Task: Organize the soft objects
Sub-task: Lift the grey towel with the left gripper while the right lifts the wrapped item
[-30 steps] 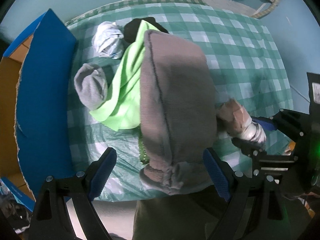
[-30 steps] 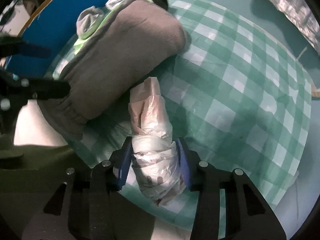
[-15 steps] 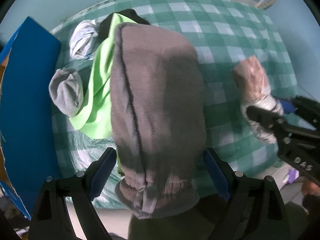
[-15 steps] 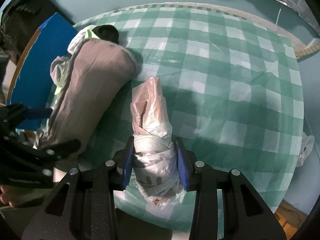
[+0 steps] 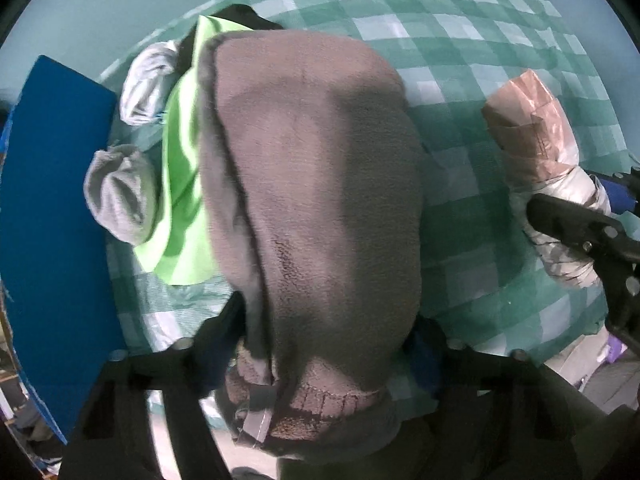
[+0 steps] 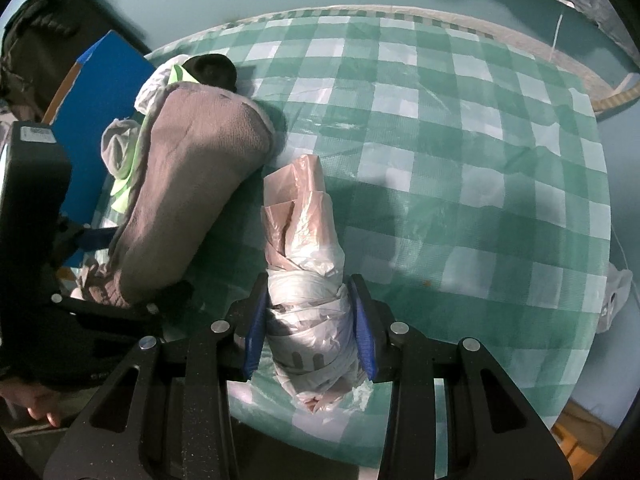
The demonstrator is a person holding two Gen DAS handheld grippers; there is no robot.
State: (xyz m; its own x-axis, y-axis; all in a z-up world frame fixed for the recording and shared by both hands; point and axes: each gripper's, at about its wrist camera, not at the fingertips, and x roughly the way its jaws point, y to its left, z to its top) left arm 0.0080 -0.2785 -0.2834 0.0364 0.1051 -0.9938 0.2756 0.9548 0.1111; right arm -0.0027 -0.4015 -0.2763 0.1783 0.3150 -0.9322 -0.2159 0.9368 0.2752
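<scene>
Left tongs (image 5: 320, 344): closed in against the cuff end of a grey fleece roll (image 5: 316, 200), one blue pad on each side of it. The roll lies lengthwise on the tabletop (image 5: 480, 40), which wears a green checked cloth.

Right tongs (image 6: 310, 328): clamped on a wad of plastic bags (image 6: 308, 272), pink at the far end and whitish where the pads bite. The wad sits near the front edge of the tabletop, just beside the roll.

Left of the roll, touching it: a lime cloth (image 5: 182, 184) partly under its side, a grey sock ball (image 5: 120, 200), a pale bundle (image 5: 146, 84) and a black item (image 5: 236, 16) at the far end.

A blue box flap (image 5: 52, 208) stands at the tabletop's left edge. The box interior is not visible, so I cannot tell its contents.
</scene>
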